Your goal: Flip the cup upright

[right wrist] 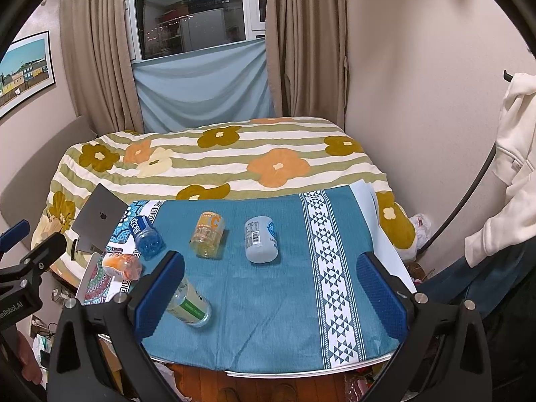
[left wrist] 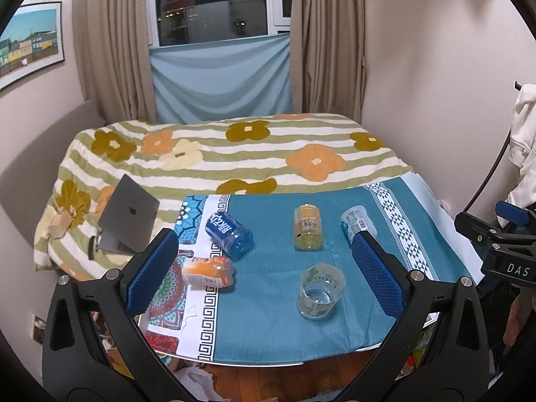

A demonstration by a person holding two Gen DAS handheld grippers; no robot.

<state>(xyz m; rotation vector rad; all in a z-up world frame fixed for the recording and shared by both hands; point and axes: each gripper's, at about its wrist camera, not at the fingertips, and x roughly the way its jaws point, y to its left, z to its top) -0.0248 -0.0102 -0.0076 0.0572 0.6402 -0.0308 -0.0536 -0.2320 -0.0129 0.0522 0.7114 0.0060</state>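
Several cups lie on their sides on the blue tablecloth. A clear glass with green print lies nearest, its mouth toward me; in the right wrist view it lies beside my right gripper's left finger. Behind it lie a blue cup, an orange-yellow cup, a white and blue cup and an orange cup. My left gripper is open above the table's front, empty. My right gripper is open and empty too.
A laptop stands half open at the table's left edge, on a bed with a flowered blanket. Curtains and a window are behind. White clothing hangs at the right. The floor and clutter show below the table's front edge.
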